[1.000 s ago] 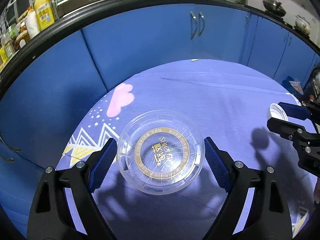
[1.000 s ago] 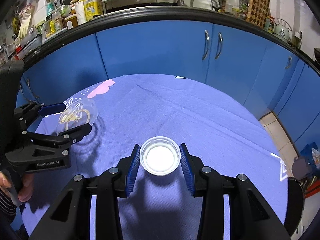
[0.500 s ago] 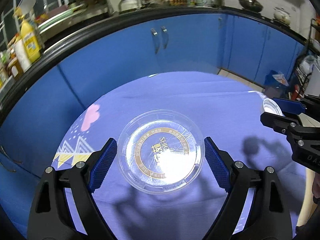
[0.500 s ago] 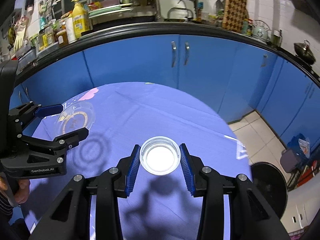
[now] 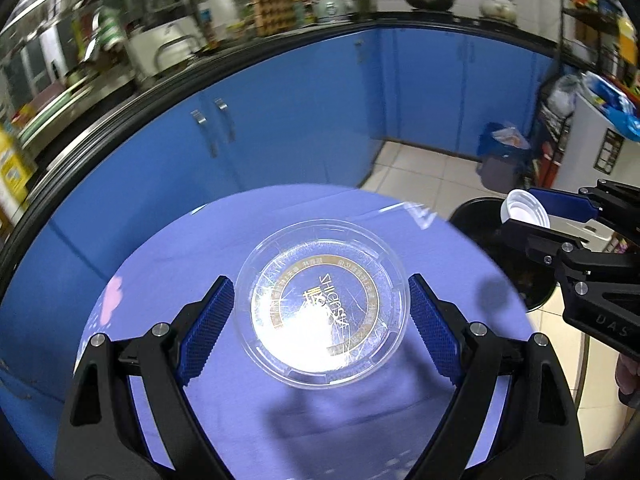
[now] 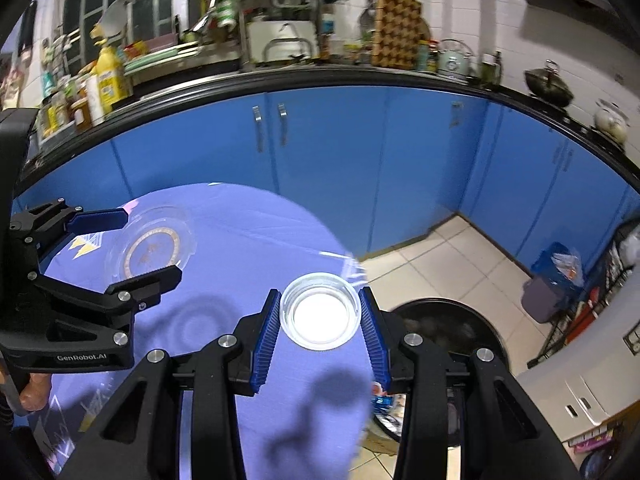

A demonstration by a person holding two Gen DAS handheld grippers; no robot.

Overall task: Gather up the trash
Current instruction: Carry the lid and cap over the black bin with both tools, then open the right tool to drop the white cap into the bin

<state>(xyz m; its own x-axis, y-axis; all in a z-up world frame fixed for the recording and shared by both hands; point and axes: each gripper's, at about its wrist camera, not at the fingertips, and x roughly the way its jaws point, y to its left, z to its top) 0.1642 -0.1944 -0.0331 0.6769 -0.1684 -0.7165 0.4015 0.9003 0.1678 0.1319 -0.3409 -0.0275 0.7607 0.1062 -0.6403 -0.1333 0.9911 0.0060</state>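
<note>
You've got bright overhead light — hot glare on the clear lid and small white cap, hard shadows on the purple tablecloth. Countertop clutter motion-blurred — heavy fisheye bending, dark corners.

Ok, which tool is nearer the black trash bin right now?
Right. The right tool, gripping the small white lid, is beside the bin; the left tool, holding the clear lid, is over the table.

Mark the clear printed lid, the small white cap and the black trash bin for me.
clear printed lid (image 5: 320, 304), left wrist view, on its gold-ringed centre.
small white cap (image 6: 320, 317), right wrist view, on its bright inner face.
black trash bin (image 6: 486, 326), right wrist view, on its far rim.
</note>
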